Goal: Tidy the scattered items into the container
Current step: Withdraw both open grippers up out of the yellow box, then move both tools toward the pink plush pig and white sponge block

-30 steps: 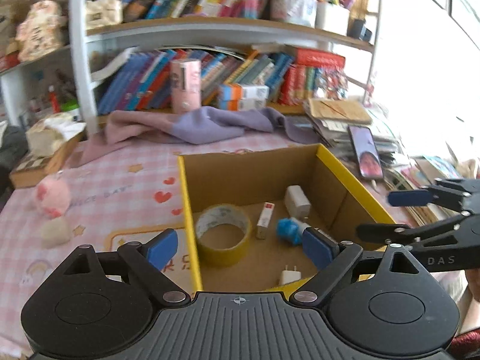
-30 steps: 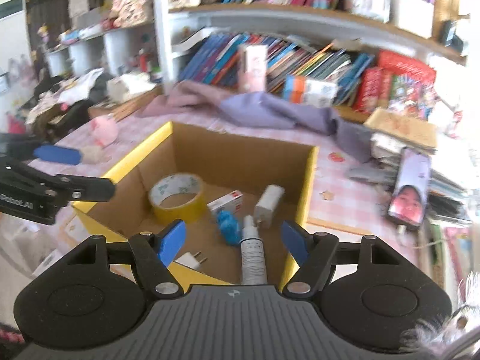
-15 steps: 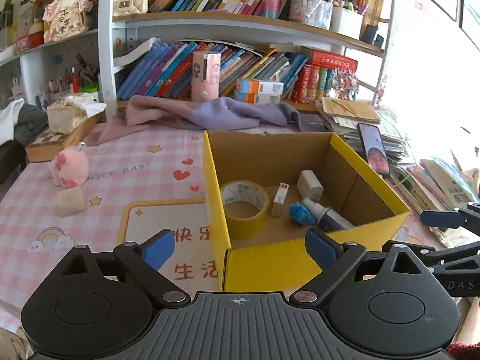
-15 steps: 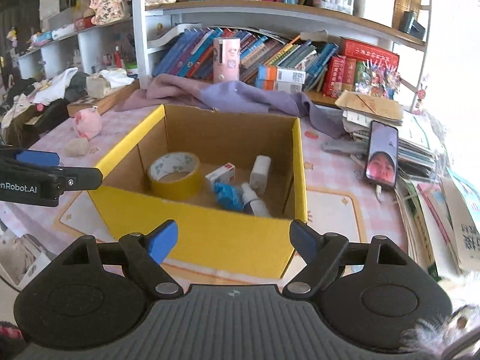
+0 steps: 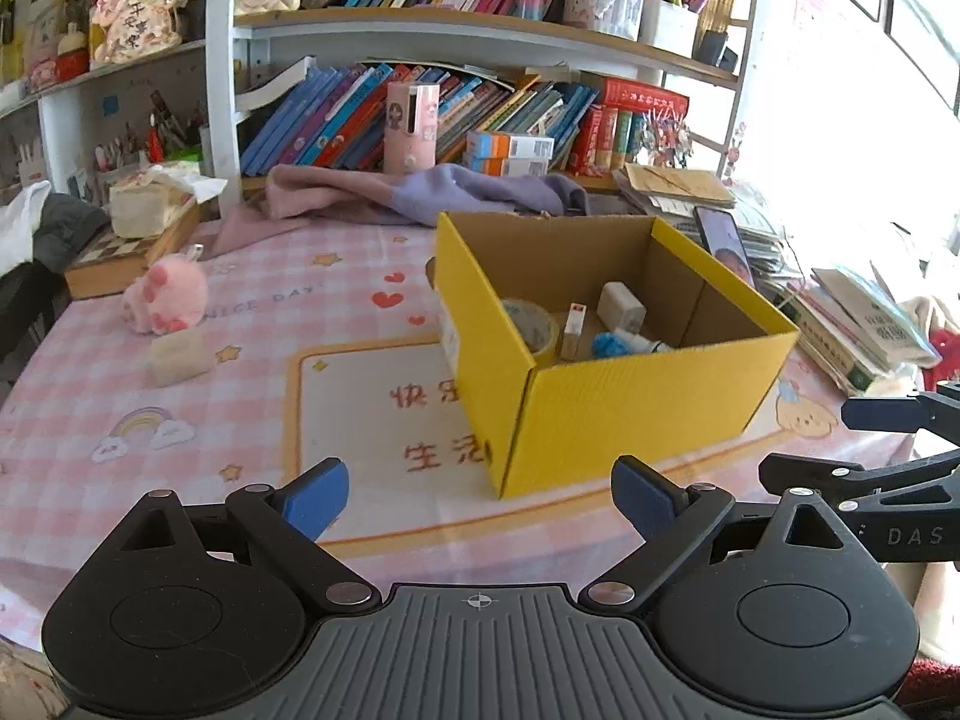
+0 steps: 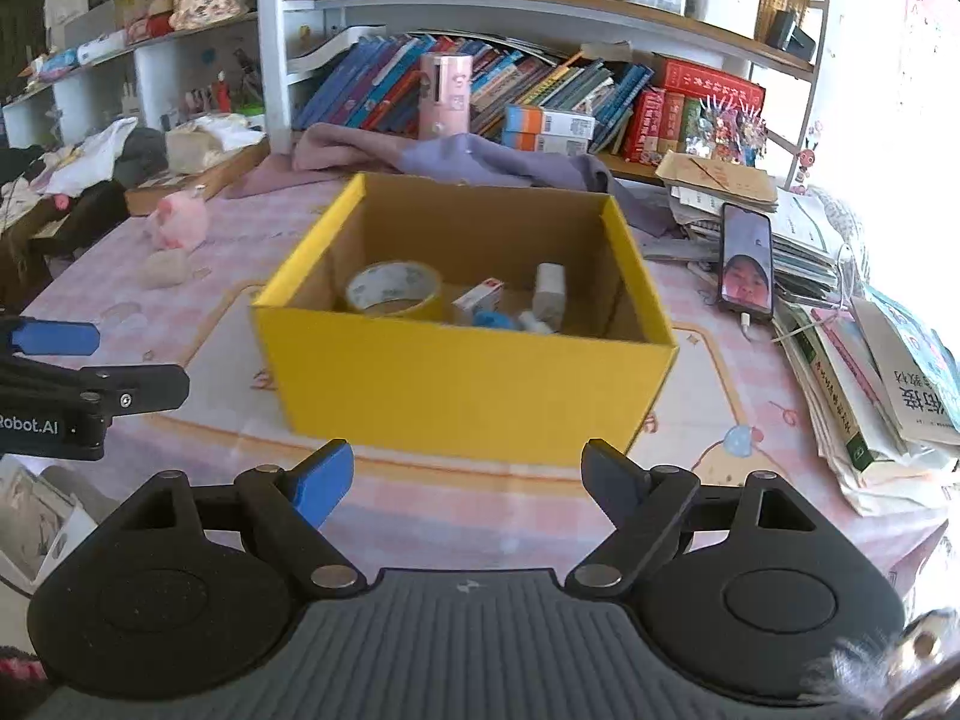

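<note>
A yellow cardboard box (image 5: pixel 630 408) (image 6: pixel 462 384) stands on the pink checked tablecloth. Inside lie a roll of tape (image 6: pixel 393 291), a small red-and-white box (image 6: pixel 477 300), a white charger (image 6: pixel 549 291), a blue fuzzy item (image 6: pixel 492 319) and a white bottle (image 5: pixel 648 343). My left gripper (image 5: pixel 480 495) is open and empty, in front of the box's near left corner. My right gripper (image 6: pixel 465 480) is open and empty, in front of the box's near wall. Each gripper shows at the edge of the other's view.
A pink plush toy (image 5: pixel 165 297) and a beige block (image 5: pixel 180 354) lie on the cloth at the left. A phone (image 6: pixel 746 267) leans on stacked books (image 6: pixel 870 384) at the right. A purple cloth (image 5: pixel 420 195) and bookshelves (image 5: pixel 480 36) stand behind the box.
Both grippers have drawn back and away from above the box, staying open and empty. The box now sits farther ahead in both views.
</note>
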The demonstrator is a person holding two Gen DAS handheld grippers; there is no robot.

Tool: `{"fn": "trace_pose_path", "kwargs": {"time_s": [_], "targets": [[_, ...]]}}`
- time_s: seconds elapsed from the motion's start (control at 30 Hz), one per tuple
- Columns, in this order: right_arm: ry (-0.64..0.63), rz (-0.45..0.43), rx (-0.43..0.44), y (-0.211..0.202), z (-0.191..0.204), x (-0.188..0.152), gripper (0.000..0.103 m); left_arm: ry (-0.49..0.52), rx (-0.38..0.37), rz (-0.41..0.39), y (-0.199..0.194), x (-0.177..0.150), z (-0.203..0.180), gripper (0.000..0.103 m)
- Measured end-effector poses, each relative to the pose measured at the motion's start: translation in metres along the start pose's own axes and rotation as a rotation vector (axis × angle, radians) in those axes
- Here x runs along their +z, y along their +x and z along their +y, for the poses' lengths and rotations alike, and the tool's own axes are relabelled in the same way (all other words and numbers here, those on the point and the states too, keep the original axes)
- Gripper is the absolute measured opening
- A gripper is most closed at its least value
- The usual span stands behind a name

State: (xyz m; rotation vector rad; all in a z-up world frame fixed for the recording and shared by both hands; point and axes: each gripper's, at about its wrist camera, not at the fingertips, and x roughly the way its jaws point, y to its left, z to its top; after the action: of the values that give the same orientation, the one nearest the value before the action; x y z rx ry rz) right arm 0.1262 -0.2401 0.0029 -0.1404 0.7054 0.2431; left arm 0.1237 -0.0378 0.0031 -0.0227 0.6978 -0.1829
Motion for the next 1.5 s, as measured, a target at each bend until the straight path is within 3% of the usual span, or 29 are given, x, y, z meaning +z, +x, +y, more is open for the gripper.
{"fn": "trace_pose_path", "kwargs": {"time_s": [0.23, 0.83, 1.2, 1.5], "targets": [[0.023, -0.055, -0.038, -0.017, 0.041, -0.010, 0.082, 0.020, 0.010, 0.001, -0.027, -0.015, 0.030, 0.096], [-0.129, -0.075, 0.071, -0.026, 0.158, -0.008, 0.083, -0.040, 0.064, -0.044, -0.079, -0.045, 0.111, 0.101], [-0.153, -0.102, 0.094, -0.024, 0.193, 0.004, 0.083, -0.046, 0.100, -0.039, -0.088, -0.051, 0.142, 0.101], [-0.130, -0.089, 0.089, -0.017, 0.197, 0.011, 0.083, -0.031, 0.082, -0.015, -0.081, -0.050, 0.150, 0.101]]}}
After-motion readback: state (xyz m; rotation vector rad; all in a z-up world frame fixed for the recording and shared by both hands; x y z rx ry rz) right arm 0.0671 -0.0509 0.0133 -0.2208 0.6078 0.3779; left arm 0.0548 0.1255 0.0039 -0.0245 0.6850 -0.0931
